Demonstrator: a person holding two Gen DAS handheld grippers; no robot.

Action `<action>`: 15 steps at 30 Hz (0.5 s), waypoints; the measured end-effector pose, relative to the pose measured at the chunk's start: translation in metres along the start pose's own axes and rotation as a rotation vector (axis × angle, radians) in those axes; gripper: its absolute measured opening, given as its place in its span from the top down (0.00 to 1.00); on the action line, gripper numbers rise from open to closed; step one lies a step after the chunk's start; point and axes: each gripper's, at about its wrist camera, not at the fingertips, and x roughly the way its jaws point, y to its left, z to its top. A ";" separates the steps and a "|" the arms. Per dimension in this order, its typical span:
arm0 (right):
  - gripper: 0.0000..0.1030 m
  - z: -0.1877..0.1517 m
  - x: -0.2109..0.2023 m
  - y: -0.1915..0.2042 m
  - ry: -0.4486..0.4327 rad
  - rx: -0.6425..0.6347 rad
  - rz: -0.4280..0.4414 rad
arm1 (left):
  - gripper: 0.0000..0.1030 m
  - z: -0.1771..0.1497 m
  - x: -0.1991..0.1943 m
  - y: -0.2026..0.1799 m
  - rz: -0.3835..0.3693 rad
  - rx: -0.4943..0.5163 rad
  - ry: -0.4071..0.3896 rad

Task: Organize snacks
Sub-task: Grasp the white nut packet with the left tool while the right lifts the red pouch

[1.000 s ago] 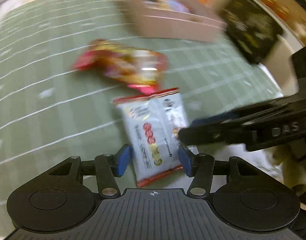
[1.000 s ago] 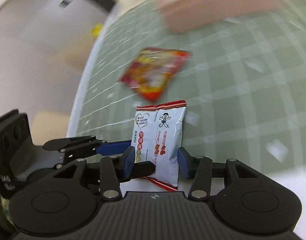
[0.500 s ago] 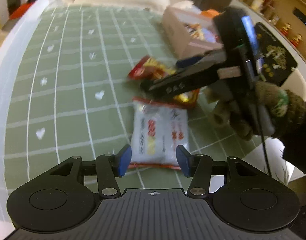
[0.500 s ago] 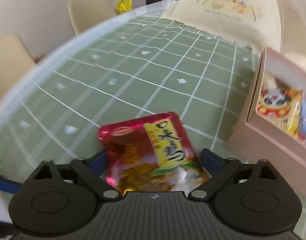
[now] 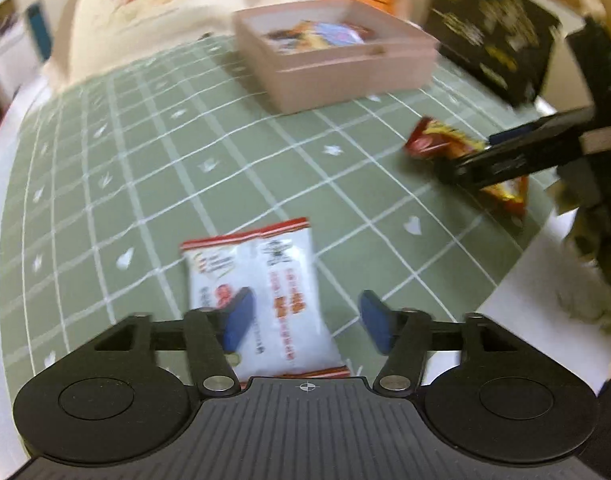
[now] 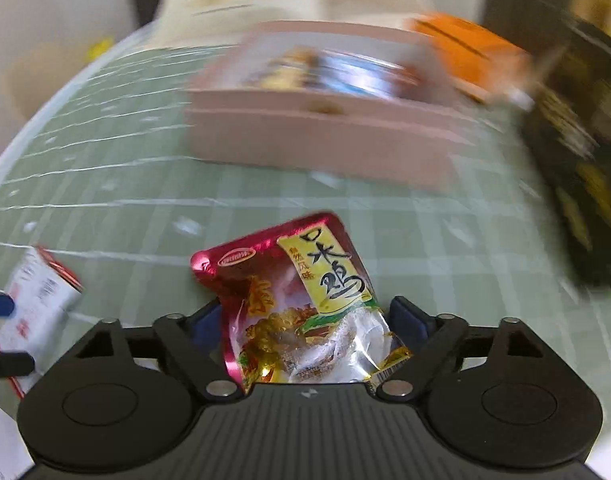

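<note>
A white snack packet (image 5: 265,292) lies flat on the green checked cloth between the fingers of my left gripper (image 5: 305,322). Its jaws are opening; the left pad overlaps the packet and the right pad stands clear. A red foil snack packet (image 6: 297,300) sits between the fingers of my right gripper (image 6: 307,318). Those jaws are closing, with the pads beside the packet's edges; I see no squeeze. In the left wrist view the red packet (image 5: 437,140) lies to the right under one of the right gripper's fingers (image 5: 501,162).
A pink box (image 5: 345,68) holding several snacks stands at the back of the cloth (image 6: 317,136). An orange pack (image 6: 465,52) and a black box (image 5: 493,36) stand behind and to its right. A cream printed bag (image 5: 137,12) is at the back left. The table's white edge (image 5: 545,280) is close on the right.
Both grippers were on the white packet a second ago. The right gripper left it, swung over to the red packet and opened wide around it. The left jaws have spread apart.
</note>
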 end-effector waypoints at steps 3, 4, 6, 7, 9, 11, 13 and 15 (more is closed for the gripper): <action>0.08 -0.022 -0.012 -0.024 -0.031 0.058 -0.029 | 0.04 0.002 0.008 -0.009 -0.033 0.030 0.020; 0.05 -0.028 -0.014 -0.027 -0.041 0.059 -0.050 | 0.04 0.001 0.008 -0.010 -0.034 0.032 0.019; 0.02 -0.035 -0.015 -0.025 -0.059 0.071 -0.069 | 0.05 0.001 0.004 -0.002 -0.053 -0.011 0.001; 0.00 -0.038 -0.016 -0.025 -0.071 0.078 -0.078 | 0.05 0.002 0.002 0.005 -0.039 -0.037 -0.015; 0.00 -0.042 -0.015 -0.022 -0.084 0.088 -0.087 | 0.05 -0.001 -0.005 0.019 0.026 -0.078 -0.033; 0.00 -0.045 -0.015 -0.023 -0.095 0.096 -0.096 | 0.05 -0.001 -0.003 0.031 0.061 -0.130 -0.011; 0.00 -0.046 -0.015 -0.022 -0.106 0.105 -0.104 | 0.05 -0.002 0.003 0.042 0.071 -0.177 0.016; 0.00 -0.046 -0.017 -0.020 -0.109 0.111 -0.108 | 0.05 -0.002 0.009 0.047 0.056 -0.212 0.026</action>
